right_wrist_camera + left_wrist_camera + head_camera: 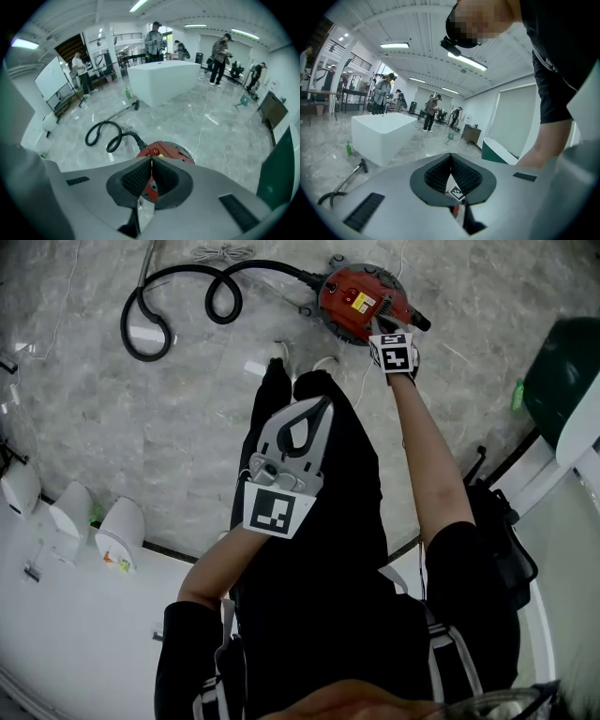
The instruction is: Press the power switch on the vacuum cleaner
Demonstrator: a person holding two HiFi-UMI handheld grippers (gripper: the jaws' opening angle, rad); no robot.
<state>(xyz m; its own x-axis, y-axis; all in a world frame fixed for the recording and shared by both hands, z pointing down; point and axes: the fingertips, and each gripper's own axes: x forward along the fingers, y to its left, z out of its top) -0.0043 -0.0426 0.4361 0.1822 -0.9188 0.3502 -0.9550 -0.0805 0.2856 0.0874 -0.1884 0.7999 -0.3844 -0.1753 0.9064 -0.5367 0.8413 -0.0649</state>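
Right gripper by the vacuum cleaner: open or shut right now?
Shut. On the right gripper the fingers meet at the tips with nothing between them; the red vacuum cleaner lies just beyond.

Black short-sleeved shirt [328,615], black trousers [272,404], white shoes [284,350], pale grey left gripper [325,402], black-and-white marker cubes [277,510]

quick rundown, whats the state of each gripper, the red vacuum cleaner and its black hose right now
Left gripper: jaws together, empty, held away from the vacuum.
Right gripper: jaws together, empty, tip down at the vacuum's top; contact cannot be told.
Round red vacuum cleaner: sitting on the grey marble floor; on or off cannot be told.
Black hose: joined to the vacuum, lying in loops on the floor.
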